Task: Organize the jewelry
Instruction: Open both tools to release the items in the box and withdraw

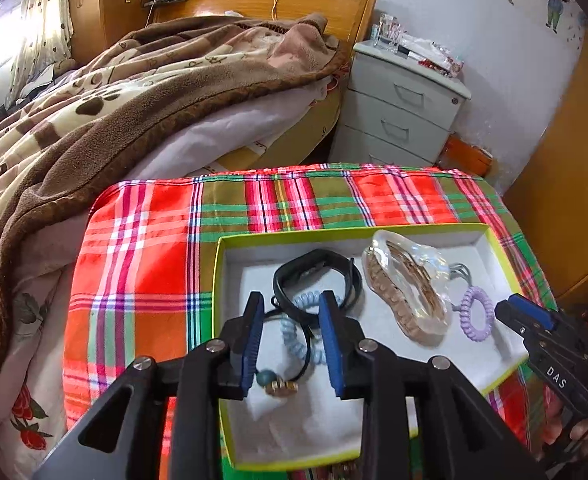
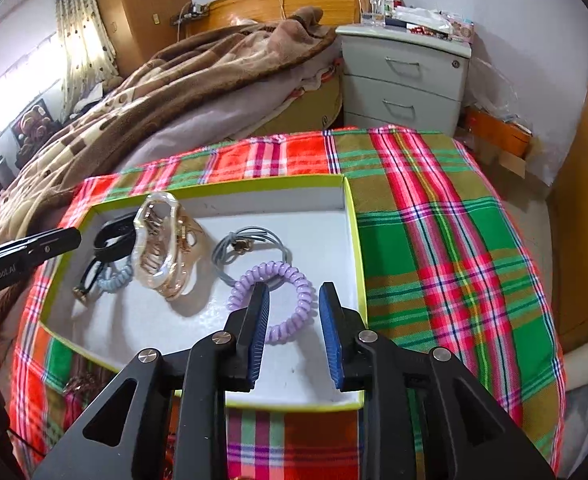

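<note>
A shallow white box with a lime rim (image 1: 218,280) lies on the plaid cloth and holds the jewelry. My left gripper (image 1: 292,300) hangs open over its left part. A light blue spiral hair tie (image 1: 294,336) lies between the fingers, clear of the pads, beside a black band (image 1: 317,268) and a black elastic with a bead and gold charm (image 1: 280,388). My right gripper (image 2: 294,290) is open above a purple spiral hair tie (image 2: 290,272), whose right side lies between the fingers untouched. A clear and gold claw clip (image 2: 162,248) and a grey elastic (image 2: 246,240) lie mid-box.
The red and green plaid cloth (image 2: 433,240) covers the table. A bed with a brown blanket (image 1: 114,120) runs along the left. Behind the table stands a grey drawer unit (image 2: 401,80) with clutter on top. Wooden furniture (image 1: 573,200) stands to the right.
</note>
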The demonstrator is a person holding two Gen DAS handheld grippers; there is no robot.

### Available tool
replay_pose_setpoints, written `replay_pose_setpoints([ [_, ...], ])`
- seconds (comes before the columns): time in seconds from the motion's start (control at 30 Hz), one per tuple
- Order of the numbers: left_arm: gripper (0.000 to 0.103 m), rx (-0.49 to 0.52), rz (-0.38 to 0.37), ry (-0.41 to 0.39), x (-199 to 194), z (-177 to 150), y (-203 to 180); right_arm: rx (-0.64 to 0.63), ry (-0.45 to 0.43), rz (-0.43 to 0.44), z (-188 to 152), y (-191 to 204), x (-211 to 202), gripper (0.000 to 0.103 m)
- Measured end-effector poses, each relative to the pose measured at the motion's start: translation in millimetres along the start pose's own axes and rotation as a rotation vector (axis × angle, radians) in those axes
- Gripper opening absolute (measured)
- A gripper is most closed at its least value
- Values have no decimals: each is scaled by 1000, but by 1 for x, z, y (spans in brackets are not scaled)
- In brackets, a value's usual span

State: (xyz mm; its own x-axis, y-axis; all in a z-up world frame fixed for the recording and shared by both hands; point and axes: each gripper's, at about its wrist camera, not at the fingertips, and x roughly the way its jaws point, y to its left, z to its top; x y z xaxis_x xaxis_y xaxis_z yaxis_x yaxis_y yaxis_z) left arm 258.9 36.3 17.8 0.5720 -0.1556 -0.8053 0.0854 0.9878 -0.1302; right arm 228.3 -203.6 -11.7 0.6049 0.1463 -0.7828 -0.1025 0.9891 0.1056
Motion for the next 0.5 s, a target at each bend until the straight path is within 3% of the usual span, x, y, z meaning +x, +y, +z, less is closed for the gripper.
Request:
replay_pose_setpoints([
  [0.27,34,-34,-22,-52,-38,-28,8,-23,-60,77,-19,2,-33,32],
  [0.5,36,-43,-24,-63,-60,-62,14,-97,-48,183,-48,17,-46,34],
])
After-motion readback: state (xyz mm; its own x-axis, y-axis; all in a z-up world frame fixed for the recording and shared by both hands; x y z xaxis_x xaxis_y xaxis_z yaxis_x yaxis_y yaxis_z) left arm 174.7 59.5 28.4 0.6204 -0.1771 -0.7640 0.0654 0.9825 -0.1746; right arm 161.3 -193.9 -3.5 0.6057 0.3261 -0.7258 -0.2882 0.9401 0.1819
